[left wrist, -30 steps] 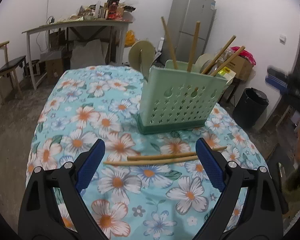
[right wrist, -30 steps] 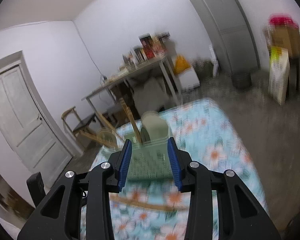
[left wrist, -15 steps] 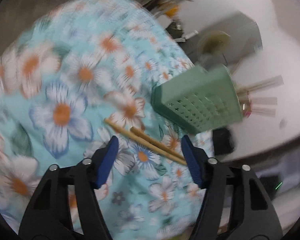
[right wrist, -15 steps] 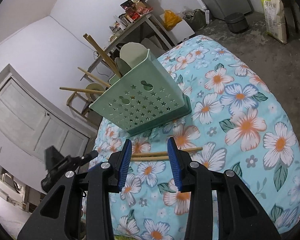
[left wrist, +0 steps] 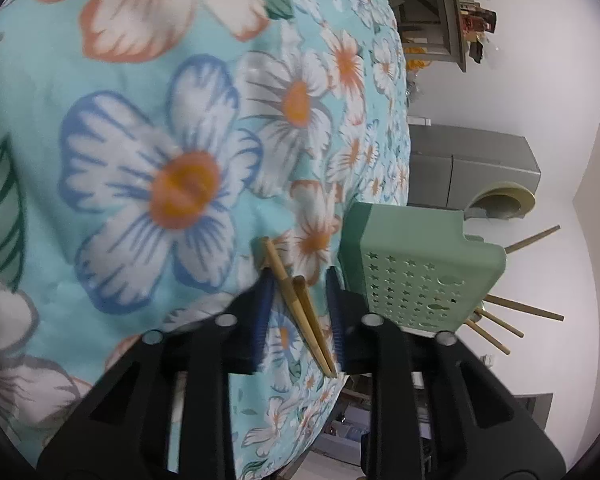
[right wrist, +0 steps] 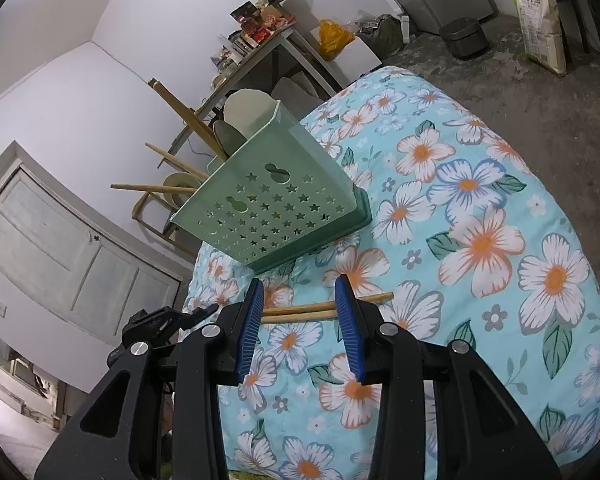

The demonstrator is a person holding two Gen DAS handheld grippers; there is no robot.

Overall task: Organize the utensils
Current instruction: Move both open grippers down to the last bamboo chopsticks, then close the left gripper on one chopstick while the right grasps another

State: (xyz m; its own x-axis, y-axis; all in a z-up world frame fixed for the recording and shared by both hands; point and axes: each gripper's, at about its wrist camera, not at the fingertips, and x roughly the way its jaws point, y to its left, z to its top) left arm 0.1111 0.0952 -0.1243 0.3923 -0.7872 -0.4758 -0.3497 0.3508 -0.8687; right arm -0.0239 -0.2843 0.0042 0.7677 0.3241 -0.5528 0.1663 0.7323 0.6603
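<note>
Closing my left gripper point(left wrist: 296, 300) jaws around both chopsticks point(left wrist: 300, 304) lying flat near the surface point(left wrist: 148, 120) edge before the holder point(right wrist: 276, 208); right gripper point(right wrist: 298, 320) waits half-open, empty.

Both hand-held grippers share one build: matte black plastic frames with triangular cut-outs in each arm and round silver screws at the pivots. The left gripper point(left wrist: 298, 280) carries dark blue ribbed pads on the inner faces of its fingers point(left wrist: 262, 312). The right gripper point(right wrist: 299, 292) has brighter blue ribbed pads on its fingers point(right wrist: 347, 332), with two silver screws showing on each black arm.
</note>
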